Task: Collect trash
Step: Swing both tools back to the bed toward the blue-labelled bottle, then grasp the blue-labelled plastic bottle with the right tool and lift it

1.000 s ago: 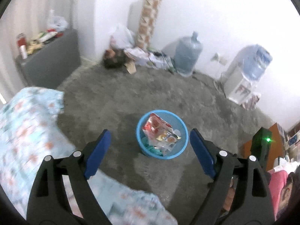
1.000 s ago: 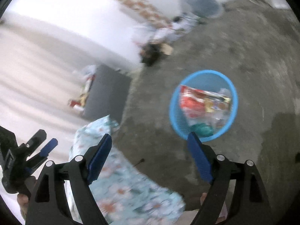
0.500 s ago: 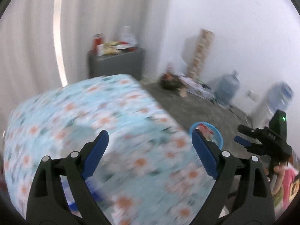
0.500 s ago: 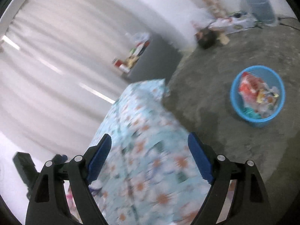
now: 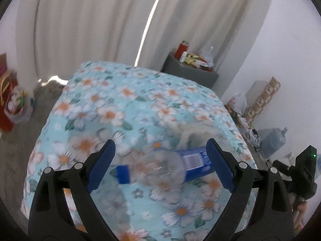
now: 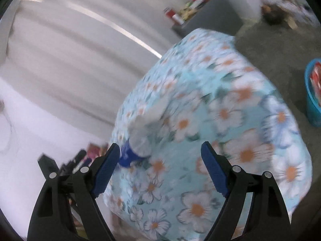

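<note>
Pale curtained room, grey floor, and in the middle a table under a floral tablecloth (image 5: 124, 104) in light blue with white and orange daisies. Left gripper (image 5: 160, 164) spread wide and empty, pads apart with nothing pressed between them, pointing down at the cloth. Directly ahead of it, between the two blue pads as seen from the left wrist camera, a clear plastic bottle (image 5: 166, 168) lying on its side on the cloth, not touched by either pad as far as can be told. Blue cap (image 5: 123, 173) toward the left pad, blue label (image 5: 197, 161) toward the right pad, so long axis running across the jaw gap rather than along it: a poor line for a pinch across the body unless the wrist is rolled or the approach shifted, as a judgement. Just behind the bottle, a crumpled white tissue or paper (image 5: 192, 134). Right gripper (image 6: 160, 166) likewise wide open and empty, but off to the side; from its camera the bottle (image 6: 138, 140) blurred and lying near its left pad, not centred. Left hand therefore the better placed for the pick. Further out, blue trash basket (image 6: 313, 98) on the floor beyond the table's far edge, well apart from the bottle.
</note>
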A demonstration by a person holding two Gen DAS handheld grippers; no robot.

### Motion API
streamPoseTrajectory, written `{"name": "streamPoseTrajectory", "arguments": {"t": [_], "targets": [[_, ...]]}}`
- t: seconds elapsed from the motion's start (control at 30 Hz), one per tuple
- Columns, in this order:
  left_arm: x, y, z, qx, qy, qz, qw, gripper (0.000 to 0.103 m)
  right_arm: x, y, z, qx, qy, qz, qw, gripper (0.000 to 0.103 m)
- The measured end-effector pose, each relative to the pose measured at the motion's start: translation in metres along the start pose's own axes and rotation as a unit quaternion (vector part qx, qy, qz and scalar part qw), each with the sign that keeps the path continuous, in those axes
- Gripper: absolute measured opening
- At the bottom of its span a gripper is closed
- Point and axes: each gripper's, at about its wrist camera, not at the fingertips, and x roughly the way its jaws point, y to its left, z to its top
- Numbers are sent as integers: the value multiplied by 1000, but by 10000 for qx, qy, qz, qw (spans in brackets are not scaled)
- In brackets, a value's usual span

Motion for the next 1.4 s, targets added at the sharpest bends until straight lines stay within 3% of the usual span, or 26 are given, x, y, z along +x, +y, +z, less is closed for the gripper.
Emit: {"name": "streamPoseTrajectory", "arguments": {"t": [0.13, 0.23, 0.27, 0.3, 0.33, 0.4, 0.43, 0.5, 0.53, 0.57, 0.7, 0.8, 0.9, 0.93, 1.0, 1.03, 1.13, 1.23, 1.33, 1.4], "targets": [[5, 16, -8, -154, 59, 37, 9999, 88, 27, 56, -7, -1405, 270, -251, 9894, 81], [3, 29, -10, -261, 80, 69, 9996, 88, 54, 102, -13, -2761, 473, -466, 9588, 81], [2, 34, -10, -315, 69, 105, 9994, 88, 69, 123, -20, -3430, 573, -608, 9356, 81], [3, 39, -9, -354, 56, 137, 9993, 87, 76, 134, -24, -3806, 624, -670, 9202, 81], [1, 44, -9, -400, 33, 170, 9990, 88, 91, 153, -34, -4447, 680, -779, 8897, 81], [-3, 56, -8, -543, -30, 227, 9983, 87, 111, 173, -48, -5186, 810, -944, 8459, 81], [-5, 61, -9, -600, -44, 244, 9979, 87, 127, 184, -59, -5670, 892, -1082, 8117, 81], [-9, 73, -10, -744, -78, 293, 9968, 88, 147, 195, -75, -6238, 1009, -1216, 7654, 81], [-11, 79, -11, -808, -86, 334, 9961, 87, 162, 200, -84, -6546, 1096, -1312, 7363, 81], [-13, 84, -12, -860, -94, 363, 9956, 88, 171, 203, -92, -6737, 1204, -1360, 7163, 81], [-19, 99, -15, -1013, -99, 466, 9937, 88, 209, 202, -113, -7147, 1513, -1672, 6621, 81], [-23, 105, -17, -1081, -108, 479, 9929, 88, 220, 193, -125, -7276, 1444, -1928, 6423, 75], [-24, 104, -16, -1077, -144, 445, 9931, 88, 205, 195, -123, -7155, 1194, -1945, 6603, 73], [-24, 102, -16, -1054, -155, 427, 9934, 88, 196, 197, -119, -7082, 1084, -1917, 6707, 73], [-21, 97, -15, -992, -161, 367, 9943, 87, 168, 201, -109, -6811, 808, -1828, 7044, 73], [-20, 94, -14, -962, -164, 329, 9947, 88, 153, 202, -100, -6635, 667, -1781, 7236, 73], [-16, 83, -11, -856, -186, 201, 9960, 87, 100, 194, -58, -5733, 145, -1634, 8027, 73], [-7, 68, -9, -725, -132, 59, 9973, 88, 43, 163, 8, -4164, -392, -1259, 8996, 73], [6, 51, -9, -619, 17, -157, 9980, 87, 15, 119, 62, -2808, -608, -891, 9537, 72], [16, 34, -10, -489, 104, -362, 9981, 87, 7, 91, 90, -2043, -699, -633, 9744, 72]]}}
